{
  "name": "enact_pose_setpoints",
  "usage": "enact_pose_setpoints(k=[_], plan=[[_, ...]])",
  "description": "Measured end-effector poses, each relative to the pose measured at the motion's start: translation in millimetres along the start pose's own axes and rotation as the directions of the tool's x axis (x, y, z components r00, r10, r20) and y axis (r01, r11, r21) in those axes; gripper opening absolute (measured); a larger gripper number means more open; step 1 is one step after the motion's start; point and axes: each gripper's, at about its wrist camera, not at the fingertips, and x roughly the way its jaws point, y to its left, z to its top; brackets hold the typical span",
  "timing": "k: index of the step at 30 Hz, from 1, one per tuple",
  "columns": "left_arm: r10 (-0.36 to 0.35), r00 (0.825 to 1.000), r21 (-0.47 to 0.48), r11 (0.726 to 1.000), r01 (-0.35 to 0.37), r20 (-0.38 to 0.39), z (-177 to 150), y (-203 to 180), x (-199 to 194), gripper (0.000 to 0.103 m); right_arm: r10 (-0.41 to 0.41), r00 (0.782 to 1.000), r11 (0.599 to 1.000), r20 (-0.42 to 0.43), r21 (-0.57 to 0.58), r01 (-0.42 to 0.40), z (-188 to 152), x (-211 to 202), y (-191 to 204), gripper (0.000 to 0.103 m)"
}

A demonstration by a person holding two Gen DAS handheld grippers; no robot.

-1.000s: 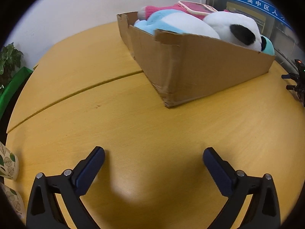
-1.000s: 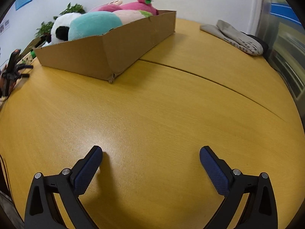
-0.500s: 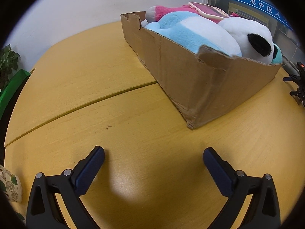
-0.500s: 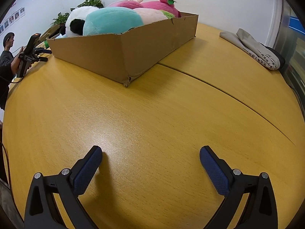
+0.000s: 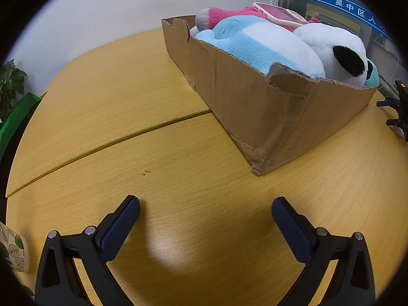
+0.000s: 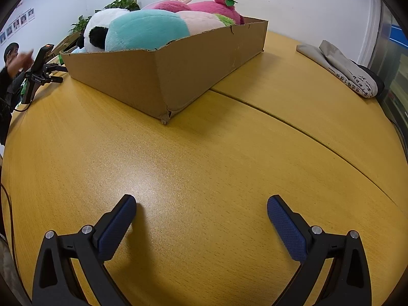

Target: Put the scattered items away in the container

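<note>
both grippers sit nearest the cameras, low over the wooden table: the left gripper has its blue pads spread wide with nothing between them, and the right gripper is spread just as wide and just as empty. compared with a second ago, each view has swung and drawn a little closer to the cardboard box, whose near corner now sits further to the right in the left view and closer to the middle in the right one, while neither pair of pads has closed at all. beyond the bare stretch of tabletop and the seam that crosses it, the box stands in the middle distance, piled above its rim with soft toys: a light blue and white plush on the left side, a panda plush toward the right, a teal plush and a pink strawberry plush at the far end, with a pink phone case lying on top. at the far right of the table a grey sock lies well apart from the box. judging from this, the sock looks like the one item left out, and the right gripper seems better placed to fetch it, so the tidying seems nearly finished.
</note>
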Motion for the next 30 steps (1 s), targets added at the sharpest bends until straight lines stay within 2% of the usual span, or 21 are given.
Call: enact_pose_setpoints(k=[30], plan=[[0.0, 1.0, -0.001, 1.0, 0.0, 0.0, 43, -38, 27, 0.103, 0.0, 1.0, 1.0, -0.002, 0.0, 0.0, 2, 0, 0, 0.103]])
